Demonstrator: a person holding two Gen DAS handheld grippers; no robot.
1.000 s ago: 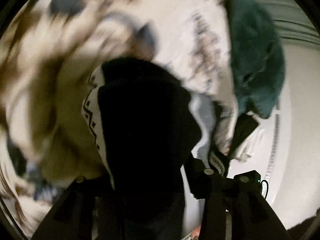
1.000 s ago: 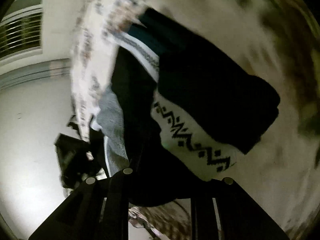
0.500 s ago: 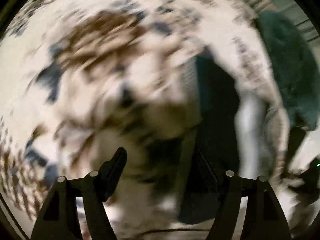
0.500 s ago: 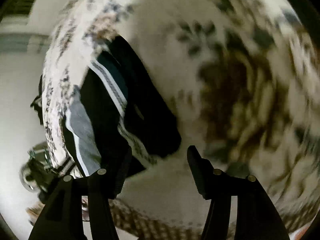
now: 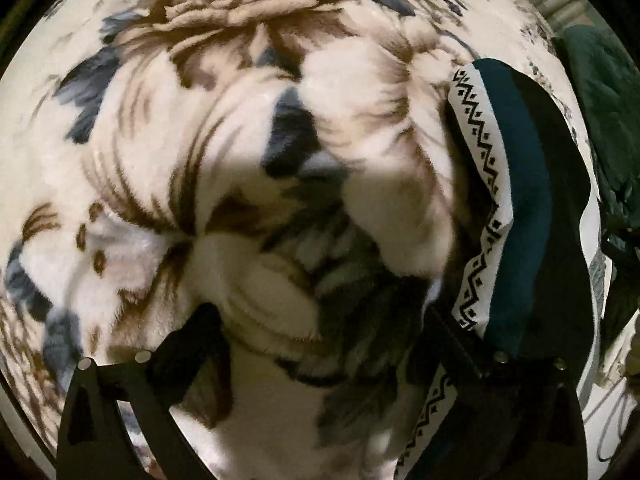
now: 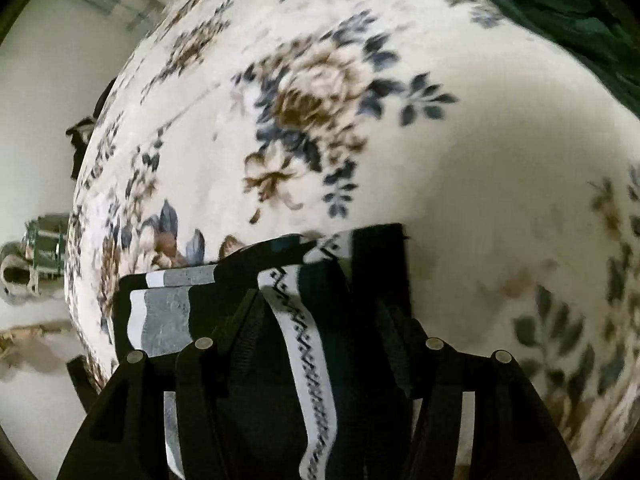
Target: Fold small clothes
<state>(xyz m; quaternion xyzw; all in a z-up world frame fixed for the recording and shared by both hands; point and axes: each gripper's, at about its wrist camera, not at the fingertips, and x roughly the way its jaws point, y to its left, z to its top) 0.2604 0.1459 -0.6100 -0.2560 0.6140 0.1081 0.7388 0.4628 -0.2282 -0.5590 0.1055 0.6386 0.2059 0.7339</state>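
Note:
A small folded garment (image 5: 520,200), black and teal with a white zigzag band and grey stripes, lies on a floral blanket (image 5: 200,120). My left gripper (image 5: 320,312) points steeply down at the blanket. Its jaws are opening wide with only blanket pile between them, and the garment lies just outside the right finger. In the right wrist view the same garment (image 6: 304,340) fills the gap between the fingers of my right gripper (image 6: 316,280). Those jaws are closing, and the cloth bunches from one finger (image 6: 380,264) to the other.
The floral blanket (image 6: 440,160) covers a bed. A dark green cloth (image 5: 600,100) lies past the garment, and this green cloth (image 6: 560,0) also fills the top right corner. The bed edge drops to a pale floor (image 6: 32,120) with small clutter (image 6: 40,252).
My left gripper let go of the garment, spread wide and swung left over the blanket. My right gripper opened, then came over the garment and narrowed around it.

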